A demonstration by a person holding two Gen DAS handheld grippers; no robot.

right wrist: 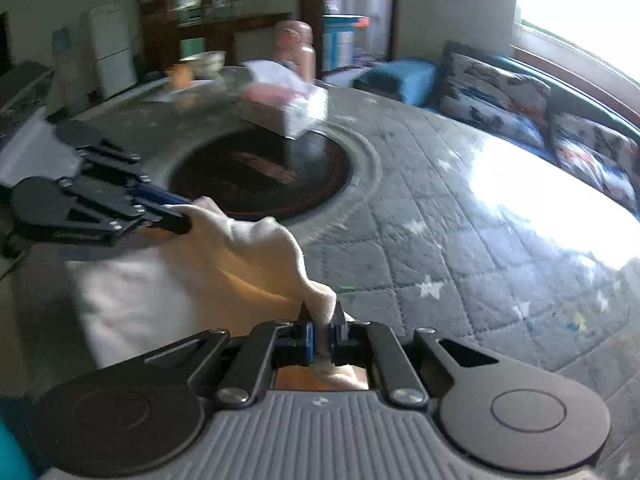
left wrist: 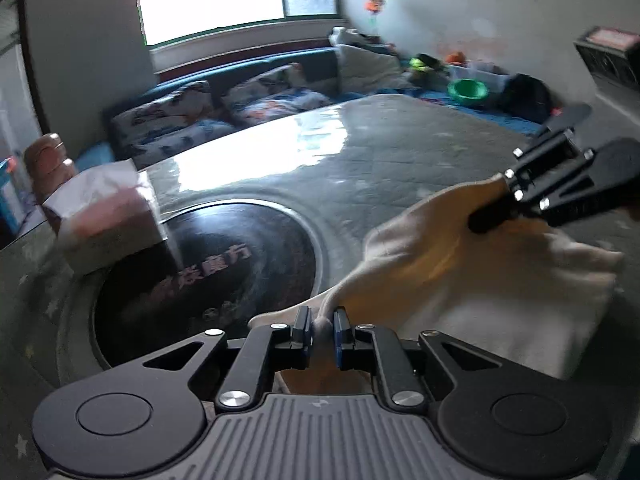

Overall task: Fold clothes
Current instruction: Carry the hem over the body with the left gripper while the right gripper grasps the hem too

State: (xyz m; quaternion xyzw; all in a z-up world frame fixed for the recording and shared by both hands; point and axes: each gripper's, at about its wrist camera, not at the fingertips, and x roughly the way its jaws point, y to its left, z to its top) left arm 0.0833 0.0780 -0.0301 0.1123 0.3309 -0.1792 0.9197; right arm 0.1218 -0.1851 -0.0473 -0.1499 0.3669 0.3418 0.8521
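Note:
A cream-white garment [left wrist: 460, 276] lies on the quilted grey table cover, with one edge lifted between both grippers. My left gripper [left wrist: 322, 326] is shut on one corner of it at the near edge. My right gripper [left wrist: 486, 216] is shut on the other corner, further right. In the right wrist view the garment [right wrist: 240, 264] hangs as a raised fold between my right gripper [right wrist: 325, 330], shut on it, and my left gripper [right wrist: 182, 216] at the left. The rest of the garment rests flat on the table.
A round dark inset [left wrist: 208, 276] sits in the table [left wrist: 400, 152] centre, with a tissue pack [left wrist: 108, 224] at its rim. A pink bottle [right wrist: 296, 46], bowls [right wrist: 208, 60] and a cup stand at the table's far side. A sofa with cushions [left wrist: 224, 104] lies beyond.

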